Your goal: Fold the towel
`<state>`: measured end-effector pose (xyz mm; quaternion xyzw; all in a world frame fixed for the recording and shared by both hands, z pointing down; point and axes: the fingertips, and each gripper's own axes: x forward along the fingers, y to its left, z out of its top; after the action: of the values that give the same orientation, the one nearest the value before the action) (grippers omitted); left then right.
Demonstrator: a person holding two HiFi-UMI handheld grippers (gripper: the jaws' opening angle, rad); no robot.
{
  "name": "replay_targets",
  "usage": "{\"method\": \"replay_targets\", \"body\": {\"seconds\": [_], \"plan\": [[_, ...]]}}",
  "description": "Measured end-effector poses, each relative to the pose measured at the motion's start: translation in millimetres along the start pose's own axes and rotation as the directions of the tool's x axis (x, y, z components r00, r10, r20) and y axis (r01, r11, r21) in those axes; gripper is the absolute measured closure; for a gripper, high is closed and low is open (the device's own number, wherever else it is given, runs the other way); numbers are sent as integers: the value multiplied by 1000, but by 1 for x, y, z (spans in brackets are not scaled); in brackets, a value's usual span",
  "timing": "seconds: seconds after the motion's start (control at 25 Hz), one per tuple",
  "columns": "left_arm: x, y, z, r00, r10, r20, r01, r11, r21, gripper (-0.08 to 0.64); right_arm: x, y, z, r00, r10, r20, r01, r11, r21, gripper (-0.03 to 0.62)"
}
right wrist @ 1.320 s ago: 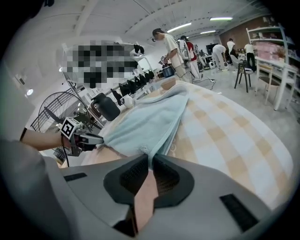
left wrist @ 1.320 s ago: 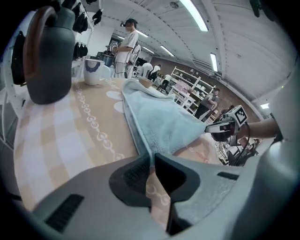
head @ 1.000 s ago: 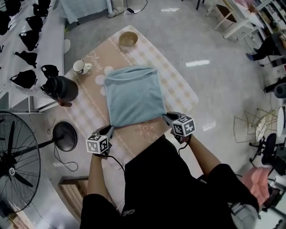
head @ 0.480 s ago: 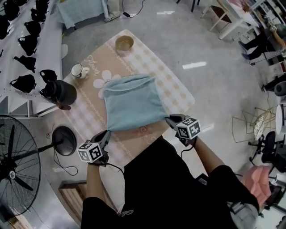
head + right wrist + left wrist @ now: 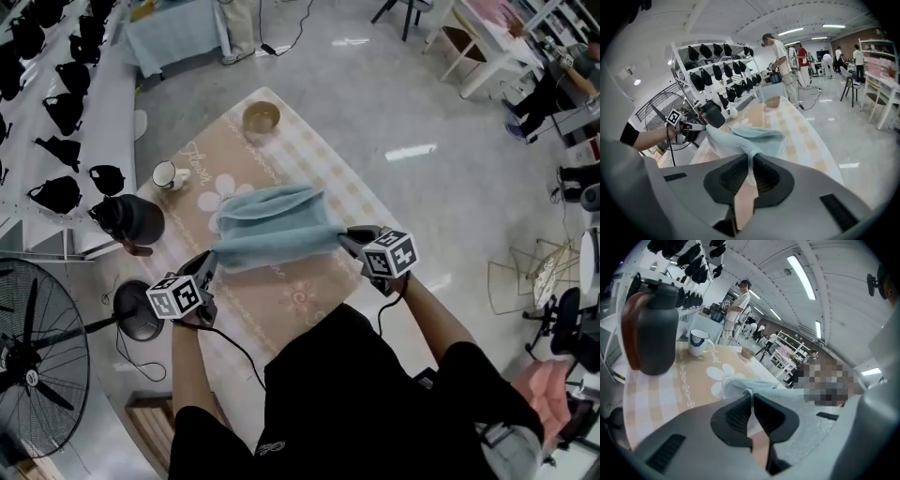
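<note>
One towel (image 5: pixel 272 223), pale blue, was held raised over the tabletop (image 5: pixel 309 298), trailing toward twelve o'clock. Its seven o'clock corner was clamped in the left tongs (image 5: pixel 210 261), its five o'clock corner in the right tongs (image 5: pixel 345 237). Judged soft, light, limp; corners best gripped.

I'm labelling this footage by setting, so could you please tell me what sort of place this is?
Probably a lab or workshop: a rack of similar black devices, a pedestal fan, and people standing at a work table further back.

towel (image 5: pixel 272 230) corners: hidden in left tool (image 5: pixel 210 262), right tool (image 5: pixel 346 239) | fan (image 5: pixel 37 361): cut by edge
</note>
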<state>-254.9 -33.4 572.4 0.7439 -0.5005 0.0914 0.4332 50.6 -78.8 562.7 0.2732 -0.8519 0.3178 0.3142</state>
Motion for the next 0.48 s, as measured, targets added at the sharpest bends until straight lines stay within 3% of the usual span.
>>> {"method": "replay_targets", "body": {"seconds": [0.48], "plan": [[69,34,59,989,145,-31,-145,989,8,534,46,-63,63,996,59,-69,-61,998,-26,558]]}}
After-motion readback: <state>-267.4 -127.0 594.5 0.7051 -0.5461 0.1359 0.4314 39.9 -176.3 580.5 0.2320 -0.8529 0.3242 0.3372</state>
